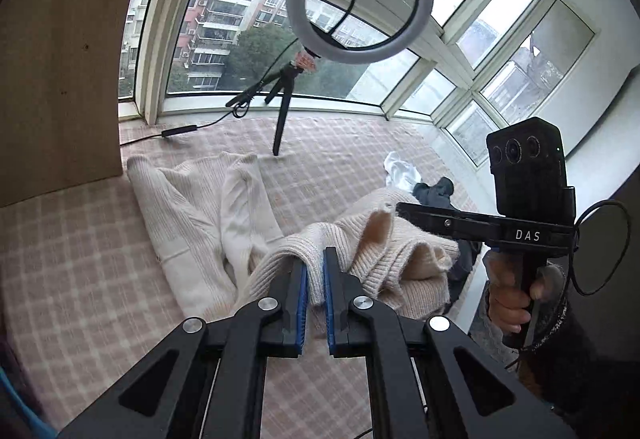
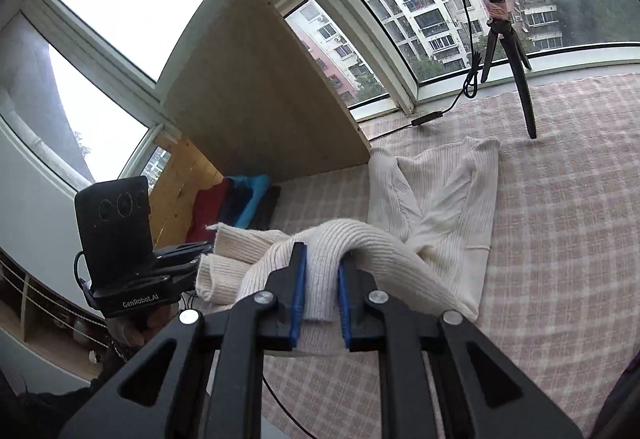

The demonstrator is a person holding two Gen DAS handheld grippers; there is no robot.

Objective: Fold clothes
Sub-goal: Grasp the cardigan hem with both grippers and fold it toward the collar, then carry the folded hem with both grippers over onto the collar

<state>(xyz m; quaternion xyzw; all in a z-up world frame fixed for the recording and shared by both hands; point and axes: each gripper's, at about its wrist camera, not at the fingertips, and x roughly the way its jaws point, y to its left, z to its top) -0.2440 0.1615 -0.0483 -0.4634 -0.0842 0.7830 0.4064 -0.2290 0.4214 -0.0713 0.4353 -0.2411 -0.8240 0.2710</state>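
A pink checked cloth [image 1: 100, 247] covers the whole work surface below the bay windows, and on it lies the cream ribbed sweater [image 1: 192, 215], by far the largest thing in play. Its upper part, collar and shoulders, lies flat on the cloth toward the ring light on its tripod [image 1: 280, 107], with both sleeves already laid inward across the chest, so the sleeve folds look done. The lower part is lifted off the surface in a loose hump between the two tools. The left gripper [image 1: 315, 271] has its blue pads nearly together, pinching a bunch of the ribbed hem, and the right gripper [image 2: 322, 275] is clamped the same way on the hem's other side, a thick fold of knit filling the narrow gap between its pads. Judging by this, the step in hand is carrying the hem up over the body for the crosswise fold; what is left is laying it down squarely, releasing it, and perhaps one more fold. A small heap of white and dark clothes [image 1: 420, 179] waits at the far edge, apparently unfolded.
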